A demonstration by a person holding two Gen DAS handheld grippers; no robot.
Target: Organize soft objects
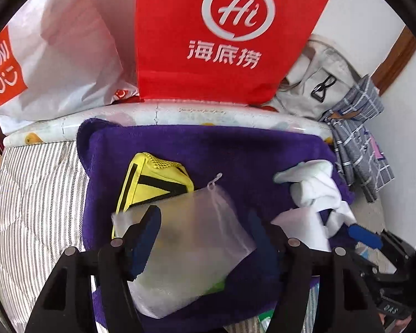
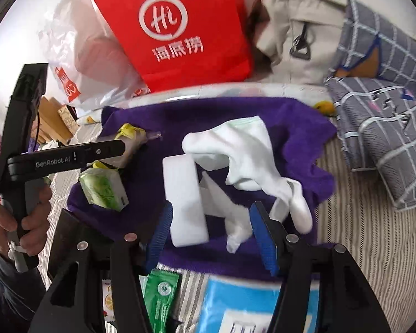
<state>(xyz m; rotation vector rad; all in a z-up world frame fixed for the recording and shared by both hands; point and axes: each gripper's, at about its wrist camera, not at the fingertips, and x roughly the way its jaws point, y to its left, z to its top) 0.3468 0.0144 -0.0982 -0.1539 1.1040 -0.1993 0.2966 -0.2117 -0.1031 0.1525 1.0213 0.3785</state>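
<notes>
A purple towel (image 1: 235, 152) lies spread on the striped bed; it also shows in the right wrist view (image 2: 222, 113). On it lie a yellow-and-black pouch (image 1: 152, 180), a frosted translucent pouch (image 1: 197, 238), a white sponge block (image 2: 184, 202) and a crumpled white sock (image 2: 244, 158). My left gripper (image 1: 205, 236) is open, its jaws on either side of the frosted pouch. My right gripper (image 2: 210, 233) is open over the white block and the sock's end. The block (image 1: 302, 227) and the sock (image 1: 319, 188) also show at the right of the left wrist view.
A red Haidilao bag (image 1: 222, 36) and a white Miniso bag (image 1: 50, 63) stand behind the towel. A beige garment (image 2: 299, 36) and grey checked cloth (image 2: 382, 116) lie at the right. A green tissue pack (image 2: 105, 191), a green sachet (image 2: 160, 297) and a blue package (image 2: 252, 305) lie nearby.
</notes>
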